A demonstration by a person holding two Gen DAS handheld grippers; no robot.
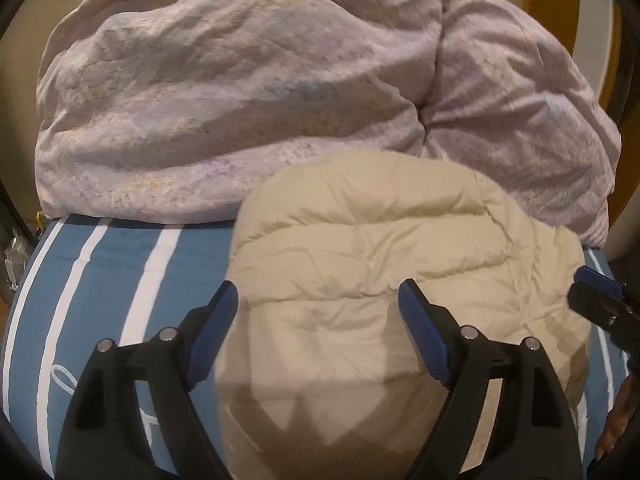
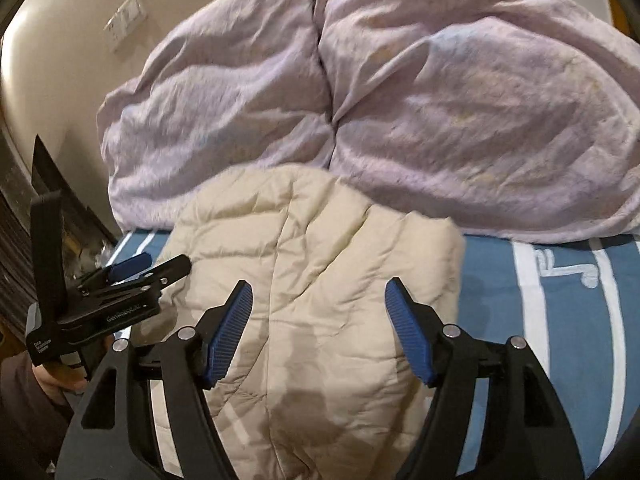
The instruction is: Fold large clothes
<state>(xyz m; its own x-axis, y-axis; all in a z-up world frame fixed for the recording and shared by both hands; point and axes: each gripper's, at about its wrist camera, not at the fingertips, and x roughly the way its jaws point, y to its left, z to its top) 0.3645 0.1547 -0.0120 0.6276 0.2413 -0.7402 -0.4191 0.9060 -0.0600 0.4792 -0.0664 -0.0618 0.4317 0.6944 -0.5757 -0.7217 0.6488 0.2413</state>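
A cream quilted puffer jacket [image 1: 384,264] lies folded into a compact bundle on the blue and white striped bed sheet [image 1: 100,280]; it also shows in the right wrist view [image 2: 320,264]. My left gripper [image 1: 318,300] is open and empty, held just above the jacket's near left part. My right gripper [image 2: 319,296] is open and empty above the jacket's middle. The right gripper shows at the right edge of the left wrist view [image 1: 600,300]. The left gripper shows at the left of the right wrist view [image 2: 152,266].
A large crumpled lilac duvet [image 1: 248,92] is heaped at the back of the bed, touching the jacket's far edge; it also shows in the right wrist view [image 2: 440,112]. A cream wall with a switch plate [image 2: 126,20] stands behind. The sheet [image 2: 560,320] lies bare right of the jacket.
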